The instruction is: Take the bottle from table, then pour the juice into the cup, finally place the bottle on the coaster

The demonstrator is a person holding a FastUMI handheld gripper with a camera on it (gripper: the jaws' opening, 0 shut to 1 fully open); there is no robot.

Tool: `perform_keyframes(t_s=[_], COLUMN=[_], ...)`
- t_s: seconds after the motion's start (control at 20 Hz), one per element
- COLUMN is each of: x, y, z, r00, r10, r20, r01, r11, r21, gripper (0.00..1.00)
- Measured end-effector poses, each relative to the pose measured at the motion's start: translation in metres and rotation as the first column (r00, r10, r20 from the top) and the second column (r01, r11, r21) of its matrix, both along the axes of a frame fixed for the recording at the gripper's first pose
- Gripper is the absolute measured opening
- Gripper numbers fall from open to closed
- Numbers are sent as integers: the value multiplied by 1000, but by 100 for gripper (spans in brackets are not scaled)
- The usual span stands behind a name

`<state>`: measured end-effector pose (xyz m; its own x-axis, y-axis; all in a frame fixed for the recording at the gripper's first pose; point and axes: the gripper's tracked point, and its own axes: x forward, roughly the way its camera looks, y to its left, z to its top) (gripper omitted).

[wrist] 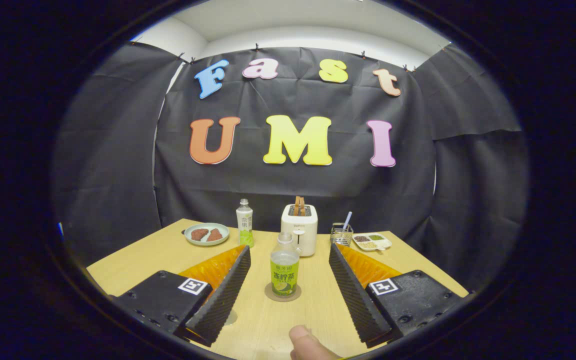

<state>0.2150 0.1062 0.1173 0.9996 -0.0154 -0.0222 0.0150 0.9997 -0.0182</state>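
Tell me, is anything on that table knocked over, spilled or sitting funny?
Nothing stands out. The bottle stands upright on its coaster, between the open fingers of the hand-held gripper. A second bottle, the toaster and the plate farther back all sit level, with no spill visible on the table.

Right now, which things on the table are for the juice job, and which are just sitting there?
For the job:
- green-label bottle, standing on the coaster
- gripper, open, one finger on each side of that bottle

Just lying about:
- plate with brown slices
- far bottle
- toaster
- wire basket
- divided tray
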Motion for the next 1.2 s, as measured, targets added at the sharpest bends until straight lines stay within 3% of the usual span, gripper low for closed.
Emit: perform_keyframes(t_s=[0.3,0.65,0.85,1.2], x=[-85,-164,-185,-205], y=[-7,-16,-25,-73], z=[8,-20,-46,-87], r00=[998,996,998,997], r10=[-23,-38,-20,-59], r20=[52,83,57,57], r01=[24,45,27,63], r11=[1000,996,994,995], r21=[-13,-81,-110,-78], gripper=[100,100,100,100])
